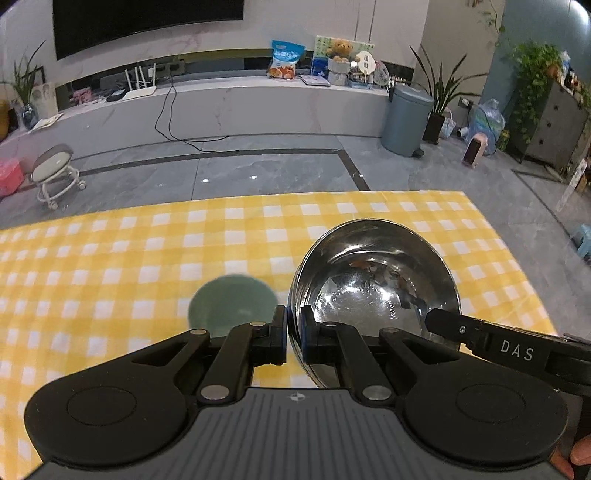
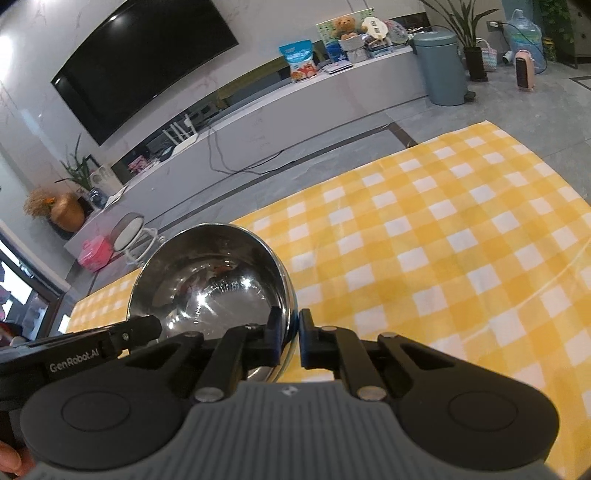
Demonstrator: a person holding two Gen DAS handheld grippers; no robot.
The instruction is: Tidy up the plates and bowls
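Above the yellow-and-white checked tablecloth [image 1: 147, 258], a steel bowl [image 1: 373, 280] is held between both tools, tilted so its polished inside faces each camera. Left gripper [image 1: 293, 332]: jaws drawn together on the bowl's left rim, one finger outside the wall, the other inside. Right gripper [image 2: 291, 339]: jaws likewise pinched on the bowl's right rim, one finger inside, one outside; in the left wrist view this tool enters from the right of the bowl, lettered "DAS". Whether the bowl's underside touches the cloth cannot be told; both views hide it. Just left of the bowl, in the left wrist view, a round grey-green disc [image 1: 232, 302] lies flat on the cloth, soft-edged and blurred, possibly a plate. Beyond the bowl, past the cloth's far edge: grey tiled floor [image 1: 258, 170], then a long pale TV bench [image 1: 229, 103] with a dark screen [image 1: 147, 22] above it. Right of the bowl and further back, a grey-blue pedal bin [image 1: 404, 118] stands on the floor. Far left of the bowl, a small wheeled stool [image 1: 55, 173].
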